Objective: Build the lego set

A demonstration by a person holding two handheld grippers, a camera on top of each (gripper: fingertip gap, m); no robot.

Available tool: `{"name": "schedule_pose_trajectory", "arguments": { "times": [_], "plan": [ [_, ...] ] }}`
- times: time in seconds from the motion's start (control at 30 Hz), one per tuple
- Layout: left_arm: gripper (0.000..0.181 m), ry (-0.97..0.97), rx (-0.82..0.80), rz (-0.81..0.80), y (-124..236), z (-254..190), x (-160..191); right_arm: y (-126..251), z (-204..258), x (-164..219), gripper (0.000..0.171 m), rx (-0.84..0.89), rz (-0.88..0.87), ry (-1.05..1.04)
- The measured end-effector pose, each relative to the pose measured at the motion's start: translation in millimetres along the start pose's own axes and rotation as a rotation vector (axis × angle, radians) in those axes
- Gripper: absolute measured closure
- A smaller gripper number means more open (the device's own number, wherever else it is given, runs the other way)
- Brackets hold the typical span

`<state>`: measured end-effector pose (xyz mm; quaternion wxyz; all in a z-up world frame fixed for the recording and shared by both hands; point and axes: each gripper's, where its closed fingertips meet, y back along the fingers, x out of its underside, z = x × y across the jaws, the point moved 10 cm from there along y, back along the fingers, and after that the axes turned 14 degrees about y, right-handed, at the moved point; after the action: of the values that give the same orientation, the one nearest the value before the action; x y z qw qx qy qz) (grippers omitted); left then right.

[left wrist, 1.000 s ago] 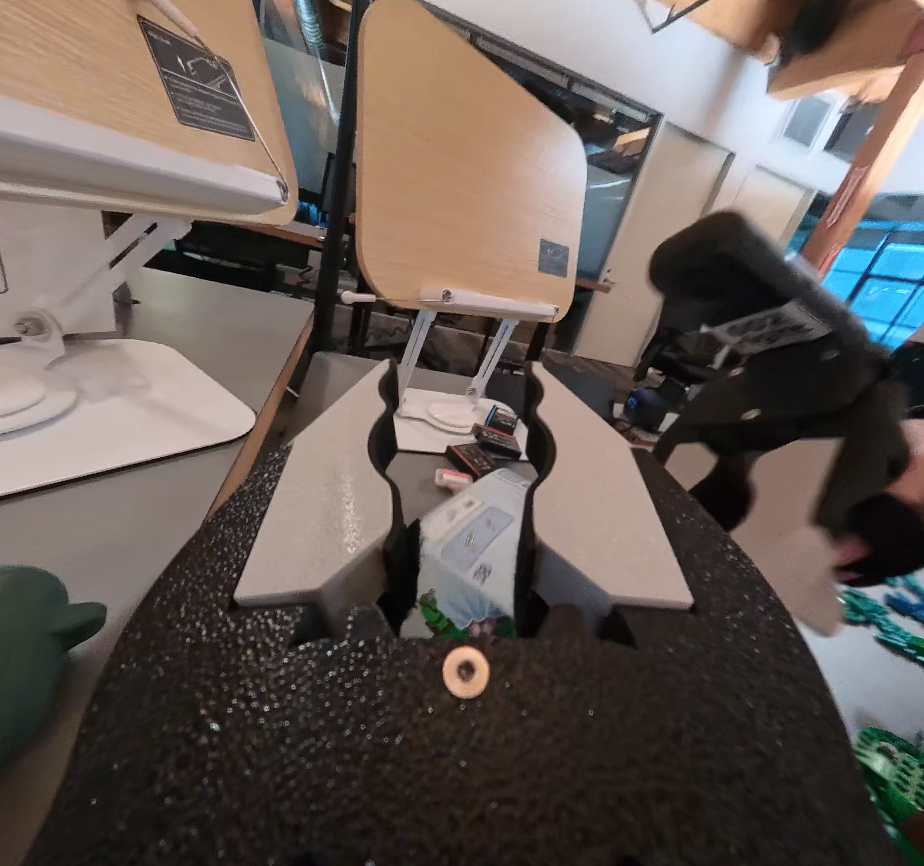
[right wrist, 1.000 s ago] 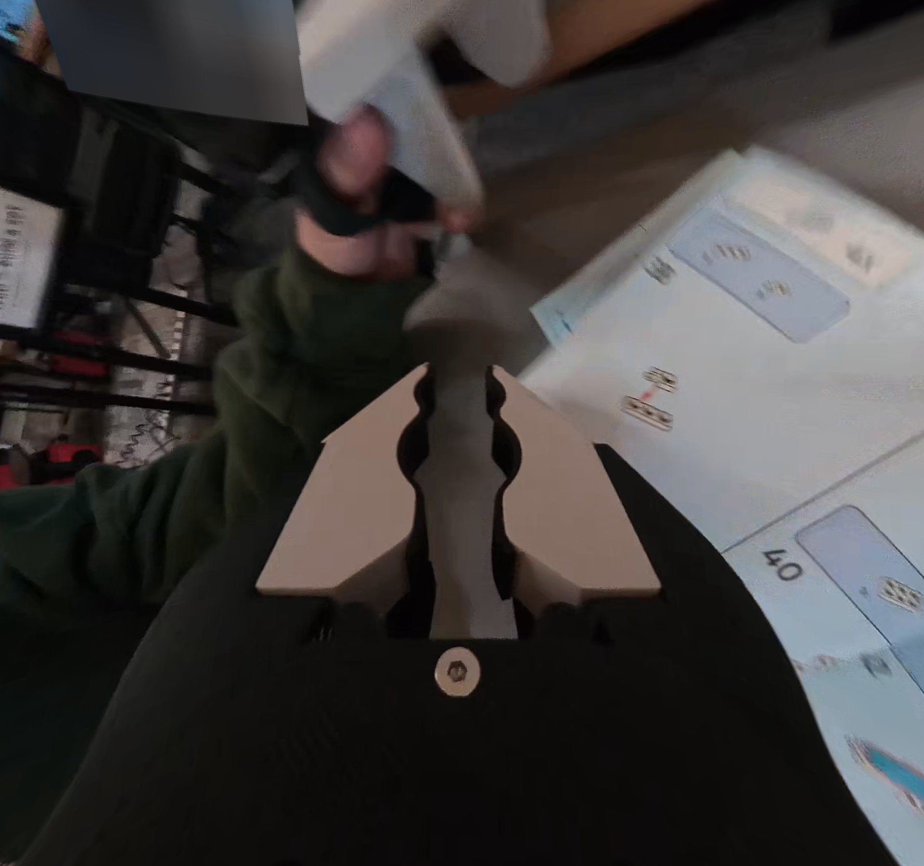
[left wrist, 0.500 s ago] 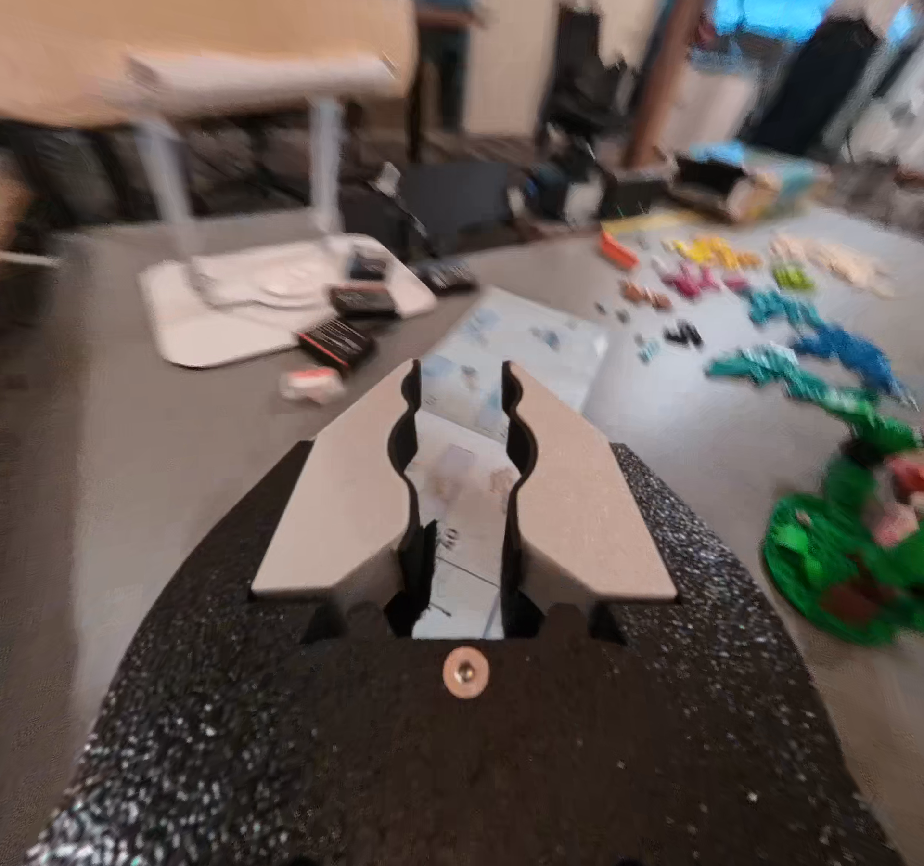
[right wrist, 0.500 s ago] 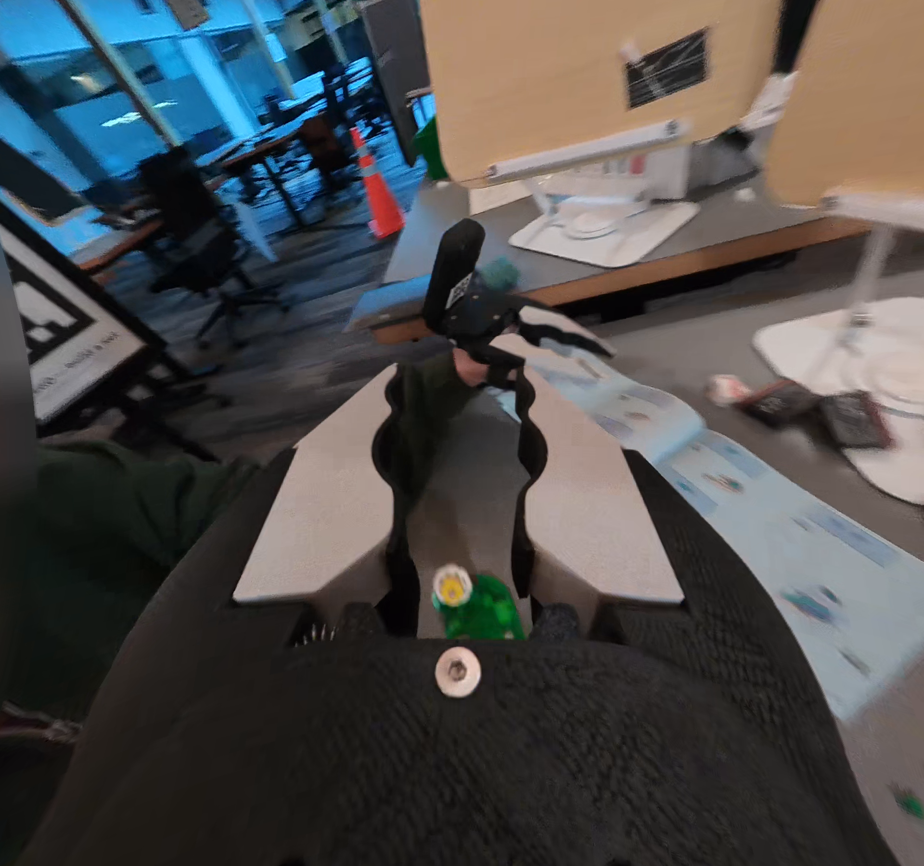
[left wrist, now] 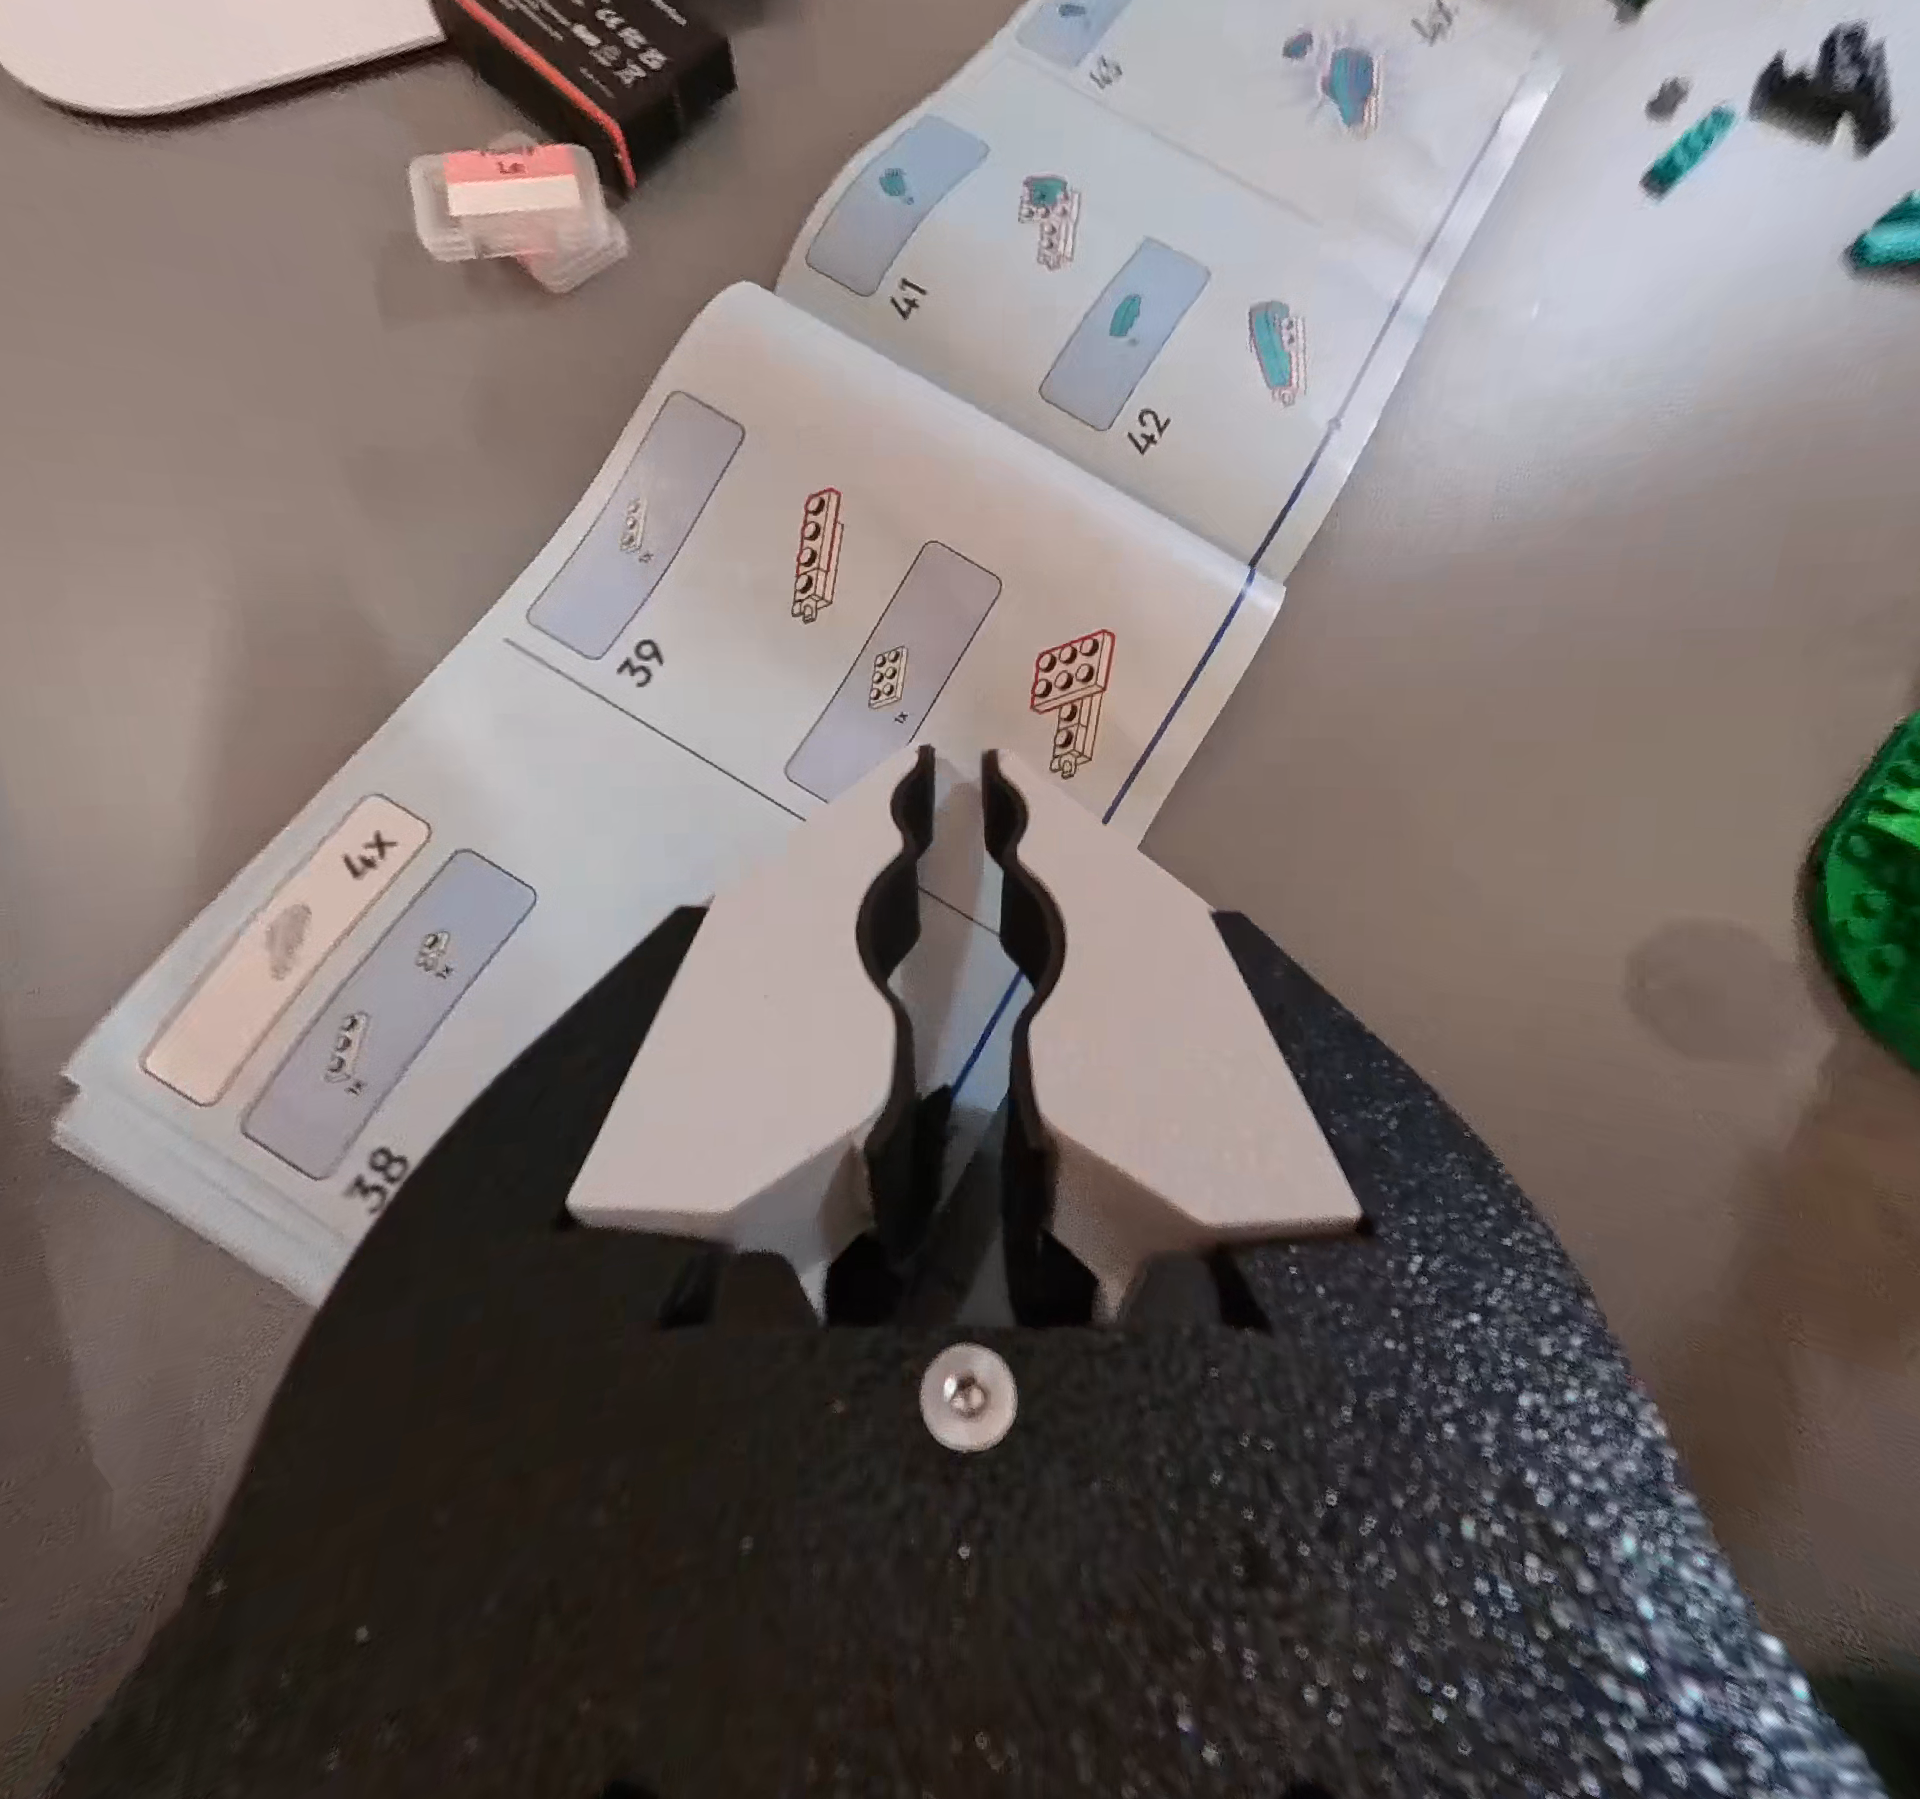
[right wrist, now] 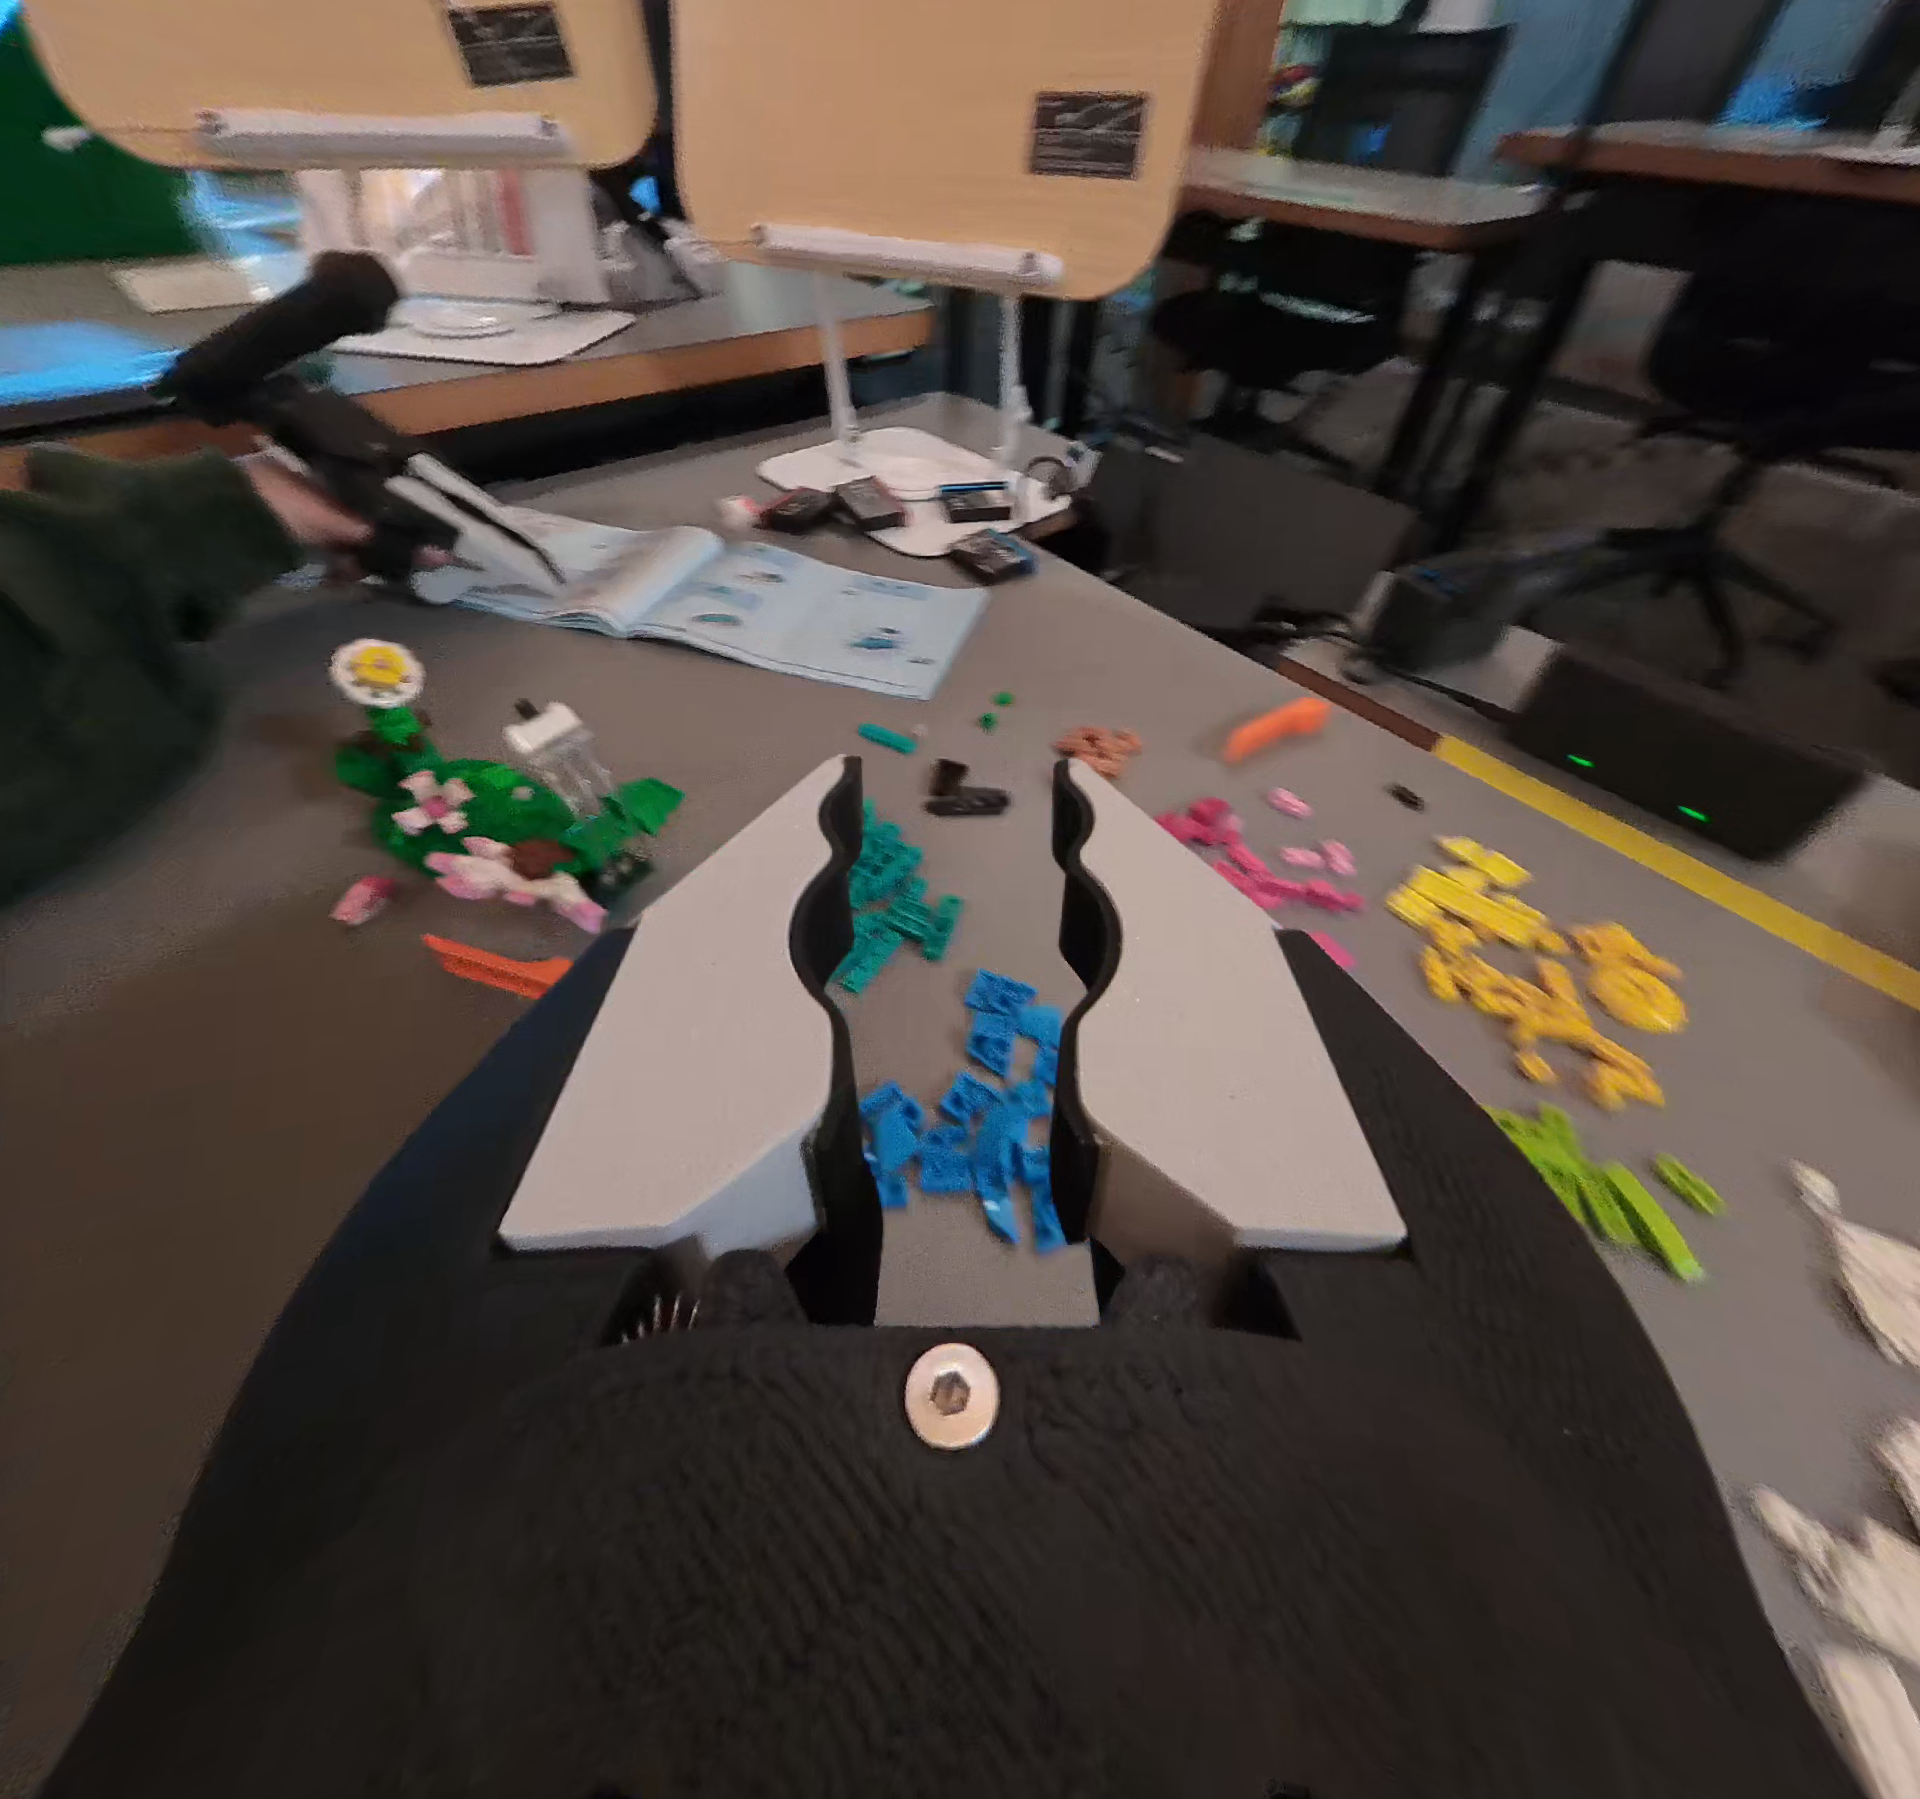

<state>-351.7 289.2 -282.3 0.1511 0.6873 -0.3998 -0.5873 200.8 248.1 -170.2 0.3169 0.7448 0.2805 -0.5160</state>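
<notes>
My left gripper (left wrist: 956, 767) hovers low over the open light-blue instruction booklet (left wrist: 883, 461), its tips near the right edge of the front page. Its jaws stand a narrow slit apart with nothing between them. In the right wrist view it (right wrist: 499, 534) sits over the booklet (right wrist: 790, 606) at the far left, held by a hand in a green sleeve. My right gripper (right wrist: 956, 773) is open and empty above the blue pieces (right wrist: 987, 1105) and teal pieces (right wrist: 894, 897). The part-built green model with flowers (right wrist: 488, 814) stands to the left.
Sorted piles lie on the grey table: black (right wrist: 961, 793), pink (right wrist: 1257, 856), yellow (right wrist: 1527, 970), lime (right wrist: 1600, 1188), white (right wrist: 1881, 1261). An orange tool (right wrist: 1273, 726) lies behind. Black boxes (left wrist: 582, 56) and a small clear case (left wrist: 509, 201) lie by a white stand base (left wrist: 208, 4).
Both grippers swung down to face the table. My left gripper dropped over the booklet and its jaws narrowed. My right gripper turned to the brick piles and its jaws widened.
</notes>
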Motion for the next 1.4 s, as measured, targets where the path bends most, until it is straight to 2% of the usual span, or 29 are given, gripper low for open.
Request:
{"name": "schedule_pose_trajectory", "arguments": {
  "times": [0.03, 0.17, 0.27, 0.37, 0.47, 0.53, 0.63, 0.73, 0.93, 1.03, 1.2, 1.4],
  "plan": [
    [0.175, 0.031, 0.011, -0.03, 1, 0, 3, 9, -2, 8, 0.136, 0.04, -0.014, -0.005],
    [0.169, 0.132, 0.002, -0.168, 17, -3, 9, 38, -8, 33, 0.136, 0.211, -0.1, 0.045],
    [0.167, 0.258, -0.099, -0.462, 58, -12, 10, 51, -12, 52, 0.136, 0.414, -0.173, 0.172],
    [0.166, 0.326, -0.18, -0.796, 103, -35, 21, 56, -8, 74, 0.135, 0.532, -0.238, 0.238],
    [0.167, 0.238, -0.302, -0.974, 129, -70, 43, 58, -4, 78, 0.135, 0.582, -0.265, 0.324],
    [0.168, 0.176, -0.39, -1.033, 135, -93, 60, 57, -3, 78, 0.136, 0.58, -0.276, 0.364],
    [0.17, 0.169, -0.431, -1.137, 134, -119, 82, 54, -6, 85, 0.137, 0.566, -0.241, 0.342],
    [0.171, 0.235, -0.449, -1.201, 125, -133, 96, 56, -10, 88, 0.139, 0.567, -0.247, 0.304],
    [0.17, 0.286, -0.466, -1.235, 93, -148, 94, 55, -13, 91, 0.14, 0.559, -0.245, 0.27],
    [0.171, 0.208, -0.462, -1.251, 84, -158, 87, 55, -13, 91, 0.141, 0.56, -0.249, 0.27],
    [0.17, 0.12, -0.406, -1.188, 68, -158, 75, 53, -14, 93, 0.142, 0.552, -0.236, 0.272],
    [0.171, 0.118, -0.371, -1.2, 64, -159, 70, 50, -15, 94, 0.142, 0.552, -0.21, 0.291]
  ]
}}
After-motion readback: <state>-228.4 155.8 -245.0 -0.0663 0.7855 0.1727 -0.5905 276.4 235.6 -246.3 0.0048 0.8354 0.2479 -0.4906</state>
